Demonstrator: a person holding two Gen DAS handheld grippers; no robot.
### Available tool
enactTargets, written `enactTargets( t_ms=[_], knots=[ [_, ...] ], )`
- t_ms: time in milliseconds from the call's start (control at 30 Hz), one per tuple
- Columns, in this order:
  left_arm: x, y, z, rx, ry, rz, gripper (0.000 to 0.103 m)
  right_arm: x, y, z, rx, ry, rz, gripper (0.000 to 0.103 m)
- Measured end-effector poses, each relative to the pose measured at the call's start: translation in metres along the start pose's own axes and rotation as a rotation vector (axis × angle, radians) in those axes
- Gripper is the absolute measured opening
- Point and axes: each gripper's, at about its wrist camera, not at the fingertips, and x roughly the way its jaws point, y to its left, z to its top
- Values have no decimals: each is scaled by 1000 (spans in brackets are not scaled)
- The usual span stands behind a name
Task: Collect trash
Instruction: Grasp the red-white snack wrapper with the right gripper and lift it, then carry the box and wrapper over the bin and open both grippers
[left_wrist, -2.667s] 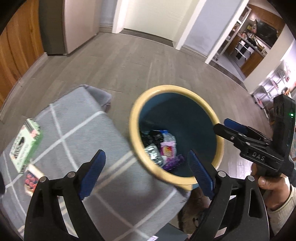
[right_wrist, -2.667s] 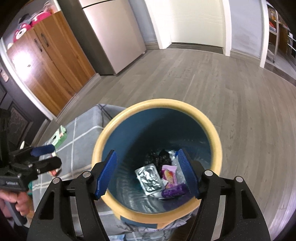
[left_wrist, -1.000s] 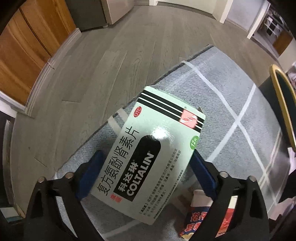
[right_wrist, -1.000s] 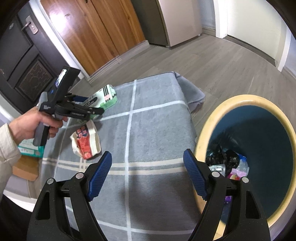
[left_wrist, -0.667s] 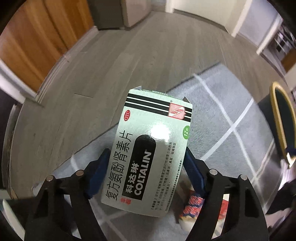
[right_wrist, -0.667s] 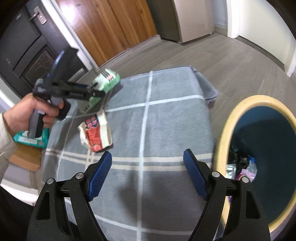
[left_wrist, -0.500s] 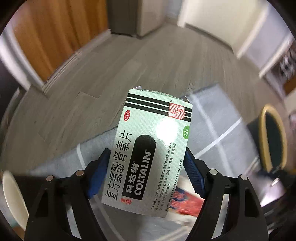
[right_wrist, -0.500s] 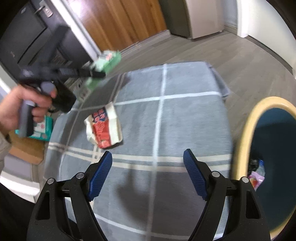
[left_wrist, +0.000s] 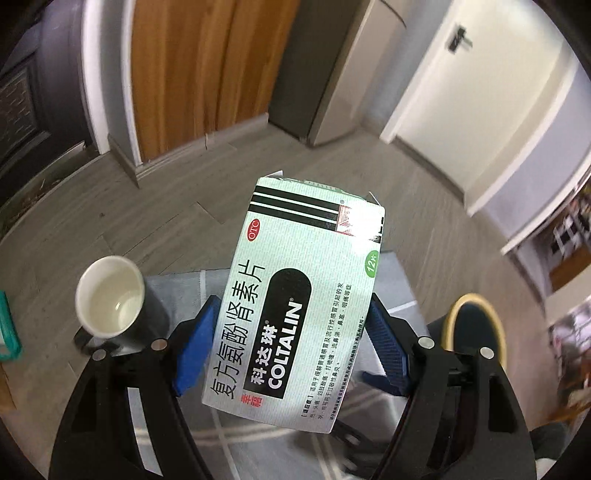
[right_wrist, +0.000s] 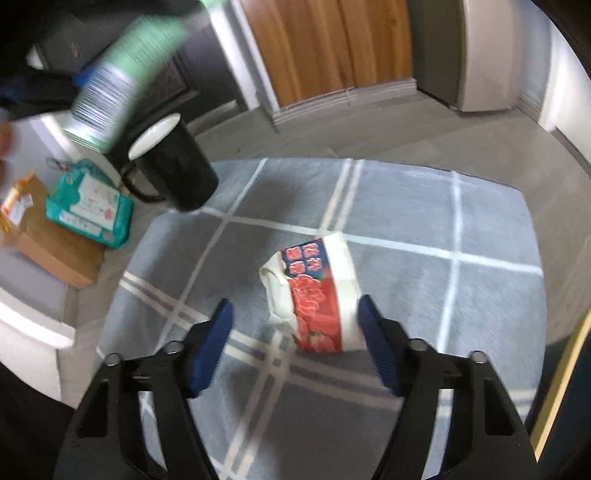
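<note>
Left gripper (left_wrist: 291, 350) clamps the green medicine box (left_wrist: 295, 306) up in the air, a black mug (left_wrist: 114, 310) below-left. Right gripper (right_wrist: 295, 347) (jaws closing) straddles a crumpled red wrapper (right_wrist: 314, 291) lying on the grey checked table (right_wrist: 424, 229), pads not yet pressing.

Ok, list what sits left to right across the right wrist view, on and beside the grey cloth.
Cardboard box → teal packet → black mug → red and white wrapper → yellow bin rim.
</note>
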Motion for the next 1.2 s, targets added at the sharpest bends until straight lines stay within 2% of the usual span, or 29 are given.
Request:
enactTargets(
  t_ms=[167, 200, 267, 300, 333, 633, 1200],
  knots=[
    [-31, 5, -6, -9, -59, -6, 76, 23, 15, 2, -51, 36, -39, 59],
    [-33, 5, -6, -4, -65, -8, 76, 27, 16, 3, -63, 44, -46, 54],
    [-37, 3, -5, -1, -77, -21, 76, 33, 22, -1, -97, 57, -77, 36],
    [-40, 4, -4, -3, -82, -36, 76, 36, 25, -2, -116, 65, -98, 22],
    [-41, 5, -4, -4, -83, -44, 76, 36, 27, -4, -136, 57, -121, 20],
    [-60, -7, 0, 31, -132, -80, 76, 3, 13, -12, -114, 20, -102, 18],
    [-59, -63, -13, 170, -138, -94, 76, -134, -53, -36, -28, -123, -191, 18]
  ],
)
